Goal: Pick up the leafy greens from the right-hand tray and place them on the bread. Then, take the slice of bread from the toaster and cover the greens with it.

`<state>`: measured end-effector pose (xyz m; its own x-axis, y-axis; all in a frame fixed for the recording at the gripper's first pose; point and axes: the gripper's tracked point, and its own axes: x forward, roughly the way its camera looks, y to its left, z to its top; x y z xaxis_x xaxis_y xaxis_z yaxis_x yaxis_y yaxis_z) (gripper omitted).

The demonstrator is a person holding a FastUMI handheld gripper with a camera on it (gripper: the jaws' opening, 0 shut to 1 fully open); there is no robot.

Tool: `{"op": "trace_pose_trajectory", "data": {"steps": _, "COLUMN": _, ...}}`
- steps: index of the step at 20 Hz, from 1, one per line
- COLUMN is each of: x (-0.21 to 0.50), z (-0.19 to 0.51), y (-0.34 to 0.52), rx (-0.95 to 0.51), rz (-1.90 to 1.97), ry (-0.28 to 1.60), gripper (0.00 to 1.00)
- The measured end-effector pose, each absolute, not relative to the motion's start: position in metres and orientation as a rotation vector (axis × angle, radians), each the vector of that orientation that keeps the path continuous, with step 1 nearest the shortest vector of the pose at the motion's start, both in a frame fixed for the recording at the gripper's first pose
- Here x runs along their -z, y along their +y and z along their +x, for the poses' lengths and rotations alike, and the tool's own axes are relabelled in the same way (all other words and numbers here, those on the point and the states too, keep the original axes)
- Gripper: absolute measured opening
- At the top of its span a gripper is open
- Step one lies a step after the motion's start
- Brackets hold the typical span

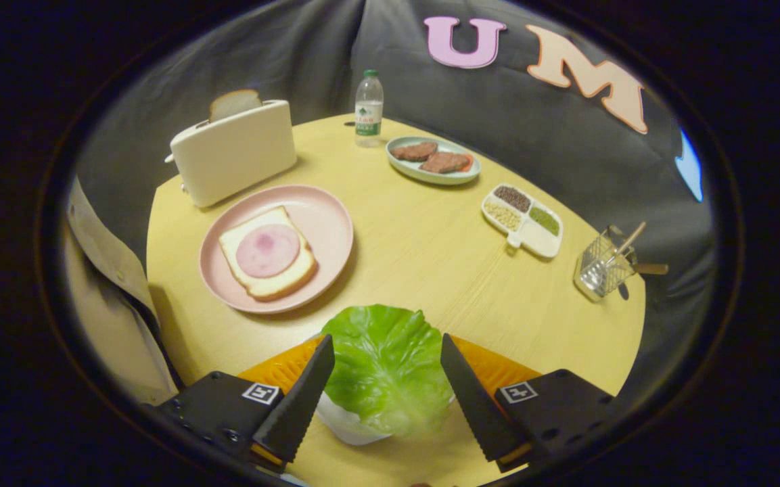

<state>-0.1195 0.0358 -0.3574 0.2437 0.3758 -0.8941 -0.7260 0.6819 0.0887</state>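
A green lettuce leaf point(386, 368) lies on an orange tray point(281, 368) at the near edge of the round yellow table. My gripper point(386, 338) is open, and its black serrated fingers point(298, 399) flank the leaf on either side, close to its edges. Beyond the left finger, a pink plate point(335, 223) holds a slice of bread point(268, 281) topped with a round of ham point(268, 250). Behind the plate stands a cream toaster point(234, 152) with a bread slice point(234, 103) sticking up from its slot.
A water bottle point(369, 108) stands at the table's far edge. To its right sits a pale plate of meat patties point(430, 172), then a divided white dish of grains point(523, 220) and a wire utensil holder point(603, 267). A person's beige sleeve point(102, 284) is beside the table at left.
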Motion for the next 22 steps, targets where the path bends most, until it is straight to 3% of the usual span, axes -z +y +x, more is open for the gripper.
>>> {"op": "trace_pose_trajectory", "data": {"steps": 10, "x": 0.394, "z": -0.142, "y": 0.027, "rx": -0.784, "rz": -0.441, "ry": 1.231, "gripper": 1.00}}
{"op": "trace_pose_trajectory", "data": {"steps": 20, "x": 0.392, "z": -0.157, "y": 0.035, "rx": -0.802, "rz": -0.409, "ry": 1.280, "gripper": 0.41}}
{"op": "trace_pose_trajectory", "data": {"steps": 22, "x": 0.391, "z": -0.160, "y": 0.039, "rx": -0.807, "rz": -0.393, "ry": 1.289, "gripper": 0.39}}
